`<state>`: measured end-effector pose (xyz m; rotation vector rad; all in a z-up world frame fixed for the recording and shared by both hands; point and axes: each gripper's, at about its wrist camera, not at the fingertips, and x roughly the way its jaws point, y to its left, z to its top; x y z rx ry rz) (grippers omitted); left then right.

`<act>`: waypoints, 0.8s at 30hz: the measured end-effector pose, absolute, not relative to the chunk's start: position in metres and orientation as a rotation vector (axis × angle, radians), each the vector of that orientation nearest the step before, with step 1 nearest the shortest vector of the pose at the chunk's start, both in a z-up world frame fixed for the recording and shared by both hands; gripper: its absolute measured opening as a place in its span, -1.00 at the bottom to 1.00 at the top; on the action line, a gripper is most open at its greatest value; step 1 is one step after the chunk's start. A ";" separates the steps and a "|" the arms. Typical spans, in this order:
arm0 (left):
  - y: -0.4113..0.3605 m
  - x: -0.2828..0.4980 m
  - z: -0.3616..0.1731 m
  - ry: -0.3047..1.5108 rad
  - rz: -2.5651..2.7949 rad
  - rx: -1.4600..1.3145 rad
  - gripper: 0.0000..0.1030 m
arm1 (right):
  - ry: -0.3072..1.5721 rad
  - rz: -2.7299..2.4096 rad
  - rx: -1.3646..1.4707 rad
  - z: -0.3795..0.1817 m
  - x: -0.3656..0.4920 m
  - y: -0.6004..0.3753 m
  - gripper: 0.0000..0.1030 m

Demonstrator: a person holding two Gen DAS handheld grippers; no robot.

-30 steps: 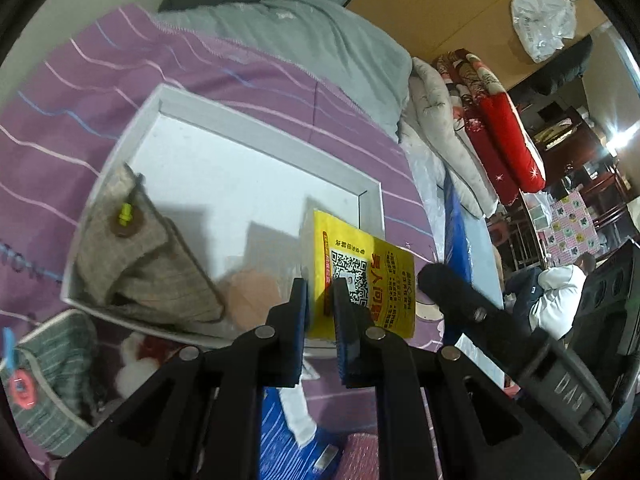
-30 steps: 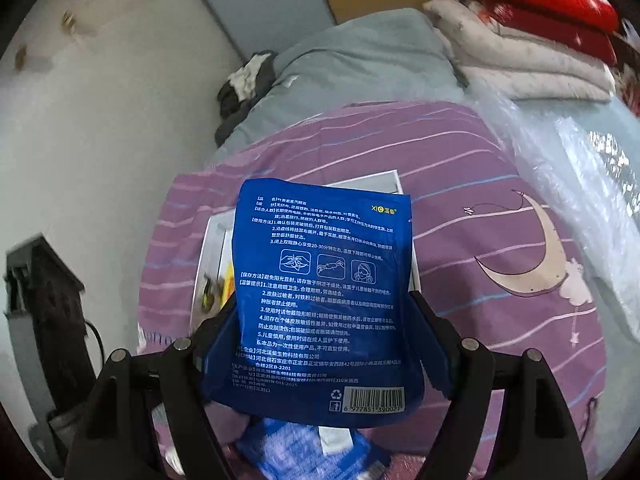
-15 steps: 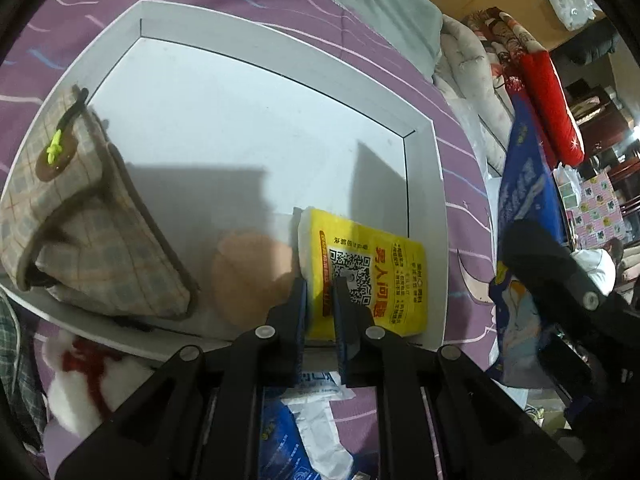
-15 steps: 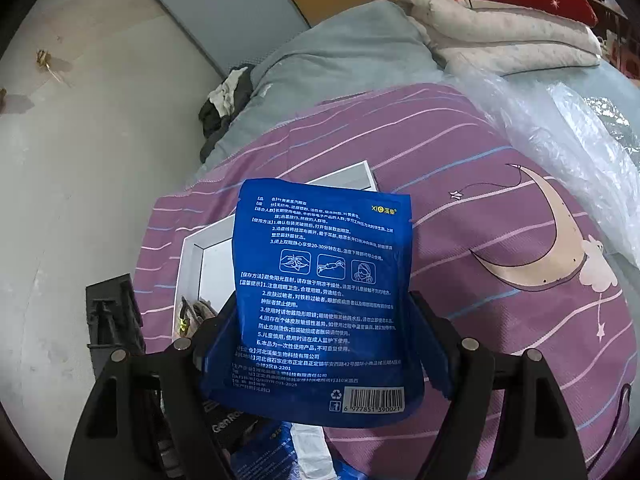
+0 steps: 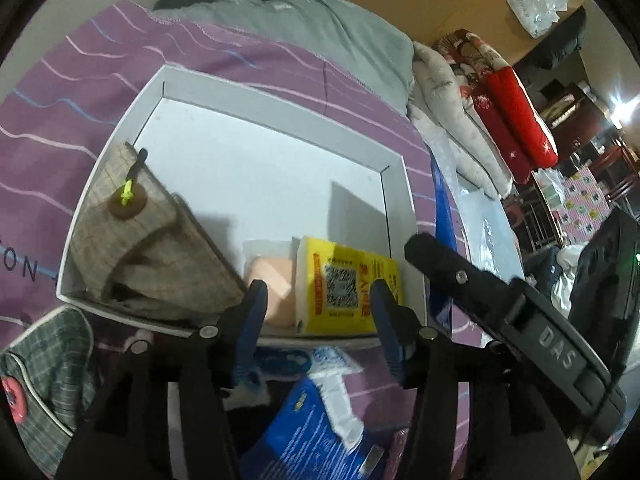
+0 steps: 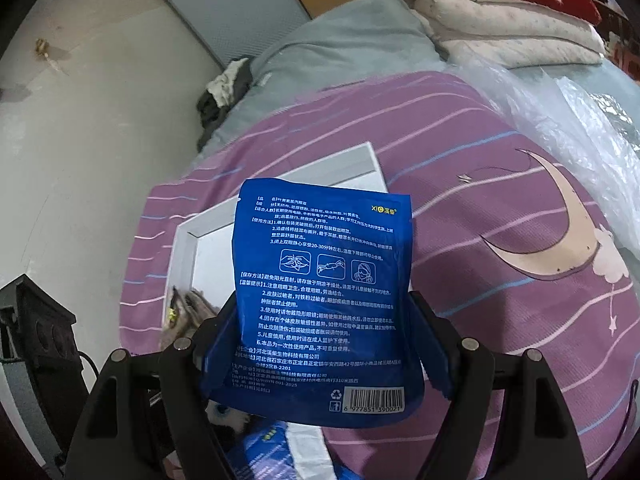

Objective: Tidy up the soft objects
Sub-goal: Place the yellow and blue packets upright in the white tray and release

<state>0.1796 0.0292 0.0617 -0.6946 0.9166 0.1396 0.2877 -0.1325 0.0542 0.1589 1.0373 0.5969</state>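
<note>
A white tray point(image 5: 276, 108) lies on the purple bedspread. In it, along the near wall, lie a plaid cloth pouch point(image 5: 140, 248), a peach pad in clear wrap point(image 5: 272, 280) and a yellow packet point(image 5: 348, 288). My left gripper point(image 5: 318, 304) is open and empty just above the near rim, with the yellow packet between its fingers' line of sight. My right gripper point(image 6: 324, 344) is shut on a blue packet point(image 6: 324, 280), held upright above the bed to the right of the tray point(image 6: 280, 184). The blue packet's edge point(image 5: 440, 240) shows in the left wrist view.
Blue packets point(image 5: 320, 432) and a white fluffy item lie on the bedspread point(image 6: 500, 280) near the tray's front. A green plaid pouch point(image 5: 48, 376) lies at the left. A grey quilt point(image 5: 320, 28), folded bedding point(image 5: 500, 112) and clear plastic point(image 6: 580, 128) lie beyond.
My left gripper opened and let go of the yellow packet, which now lies in the tray beside the peach pad. My right gripper stays shut on the blue packet, shifted slightly.
</note>
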 end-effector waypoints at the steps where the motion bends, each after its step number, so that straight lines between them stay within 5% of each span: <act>1: 0.033 0.178 0.060 0.923 0.135 -0.701 0.06 | 1.035 0.591 0.149 0.054 0.287 -0.130 0.53; 3: 0.038 0.173 0.060 0.916 0.153 -0.699 -0.01 | 1.036 0.583 0.134 0.050 0.287 -0.124 0.53; 5: 0.043 0.171 0.060 0.918 0.202 -0.673 -0.42 | 1.037 0.585 0.126 0.043 0.288 -0.115 0.53; 8: 0.045 0.170 0.058 0.922 0.230 -0.629 -0.73 | 1.028 0.556 0.067 0.033 0.288 -0.103 0.53; 17: 0.028 0.179 0.050 0.916 0.121 -0.581 -0.96 | 1.038 0.537 0.021 0.014 0.291 -0.093 0.58; 24: 0.028 0.180 0.046 0.935 0.163 -0.553 -0.96 | 1.125 0.634 0.169 0.015 0.293 -0.102 1.00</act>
